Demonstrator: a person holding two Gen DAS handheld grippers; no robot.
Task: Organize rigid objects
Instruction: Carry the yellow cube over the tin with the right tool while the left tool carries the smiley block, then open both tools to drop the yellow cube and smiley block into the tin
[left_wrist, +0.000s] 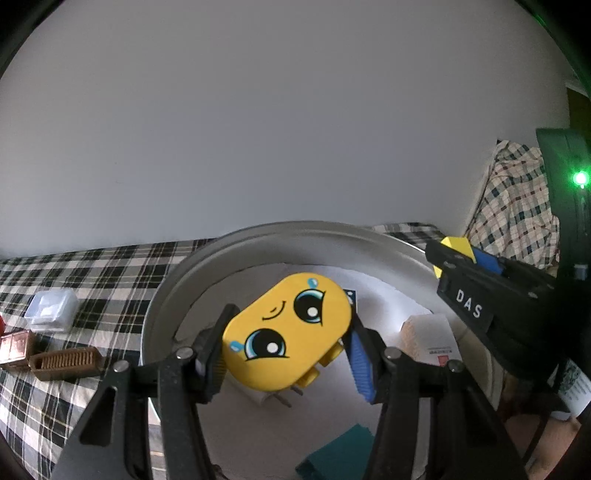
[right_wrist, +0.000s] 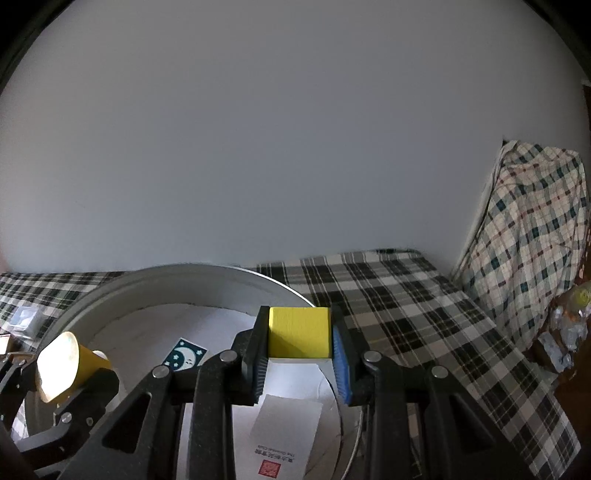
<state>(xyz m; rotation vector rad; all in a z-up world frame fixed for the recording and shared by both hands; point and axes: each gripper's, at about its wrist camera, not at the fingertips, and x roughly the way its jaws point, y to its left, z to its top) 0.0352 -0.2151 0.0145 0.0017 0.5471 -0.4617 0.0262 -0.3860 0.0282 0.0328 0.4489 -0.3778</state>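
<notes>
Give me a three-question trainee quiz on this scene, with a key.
1. True or false: the left hand-held gripper holds the yellow face toy.
2. What does the right hand-held gripper hold? A) yellow block B) brown comb C) clear box
3. Fill in: both grippers are over the round white ____.

Key: 1 true; 2 A; 3 tray.

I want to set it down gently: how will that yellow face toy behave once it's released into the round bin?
The yellow face toy looks like hard, glossy plastic, so probably stiff and a bit slippery. Its rounded edges and the studs underneath may make it rock or tip. The left hand-held gripper pinches only its sides.
</notes>
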